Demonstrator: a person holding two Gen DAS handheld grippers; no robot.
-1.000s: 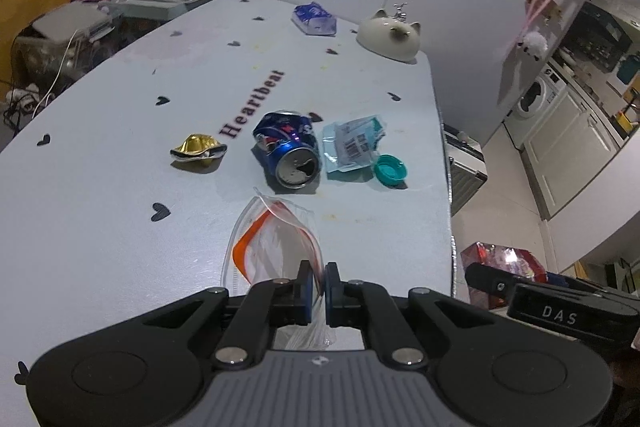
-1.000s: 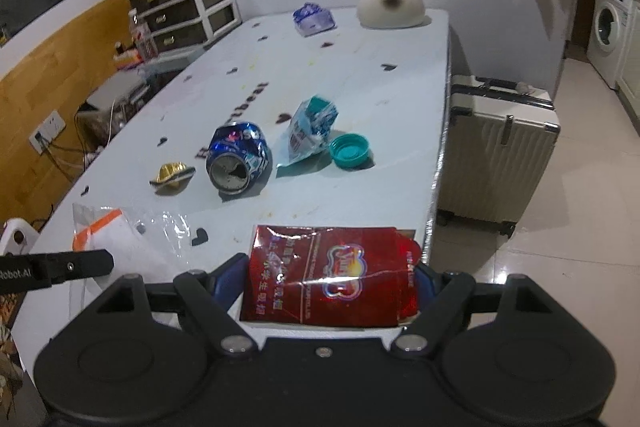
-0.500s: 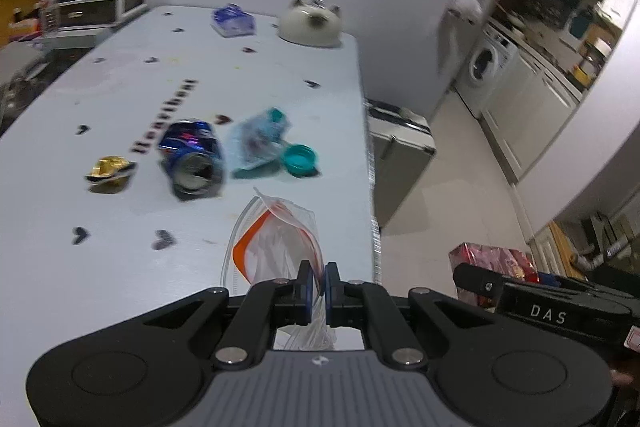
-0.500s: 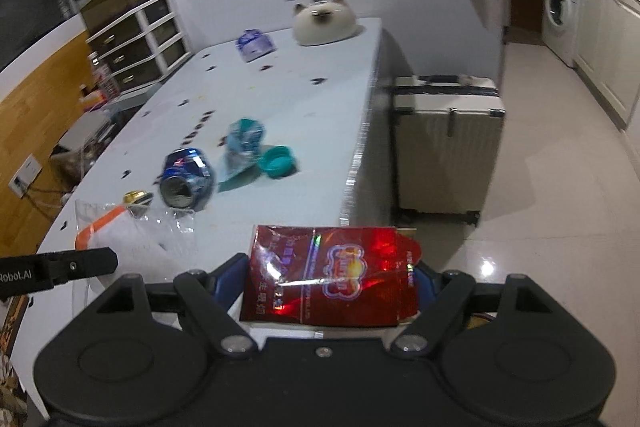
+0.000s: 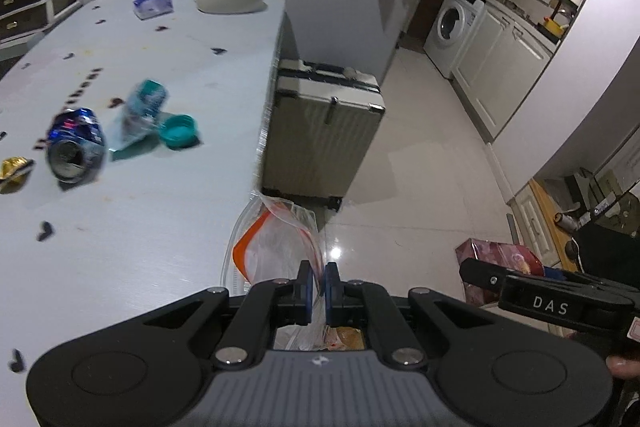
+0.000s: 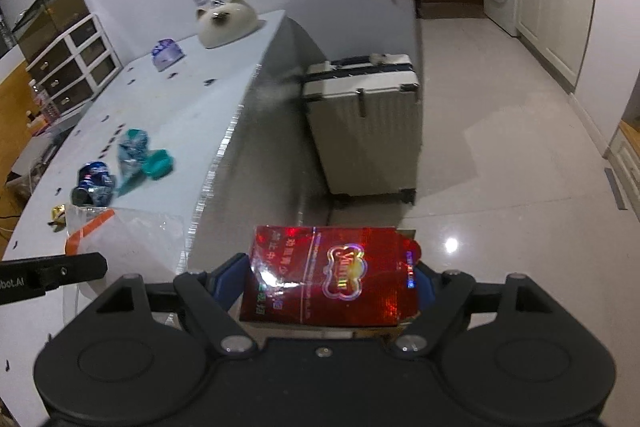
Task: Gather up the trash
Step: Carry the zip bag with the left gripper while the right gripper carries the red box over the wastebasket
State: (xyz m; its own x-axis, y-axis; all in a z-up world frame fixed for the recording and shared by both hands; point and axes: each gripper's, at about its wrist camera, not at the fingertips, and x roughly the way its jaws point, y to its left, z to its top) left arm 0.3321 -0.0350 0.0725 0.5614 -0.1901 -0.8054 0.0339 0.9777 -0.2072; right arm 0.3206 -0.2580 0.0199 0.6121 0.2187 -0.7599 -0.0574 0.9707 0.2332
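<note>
A: What was hard to read there?

B: The left hand-held gripper (image 5: 316, 285) had its pads pinched together on the rim of the clear plastic zip bag with an orange strip (image 5: 276, 243); the bag's lower part ran behind the gripper body, so its contents stayed unclear. The crushed blue drink can (image 5: 74, 143), at ten o'clock in the left view, was smeared by blur, and the gold foil wrapper (image 5: 14, 167) was cut off by the frame edge.

A: And the right one?

B: The right hand-held gripper (image 6: 332, 281) was clamped wide across the shiny red cigarette pack (image 6: 332, 277), held out past the edge of the pale blue surface (image 5: 140, 219), over the floor. Its blue pads were mostly covered by the pack.

A: Anything around?

B: A teal plastic lid (image 5: 178, 131) touched a crumpled blue-green packet (image 5: 142, 111) beside the can. A cream hard-shell suitcase (image 5: 324, 131) stood at twelve o'clock, against the surface's side.
</note>
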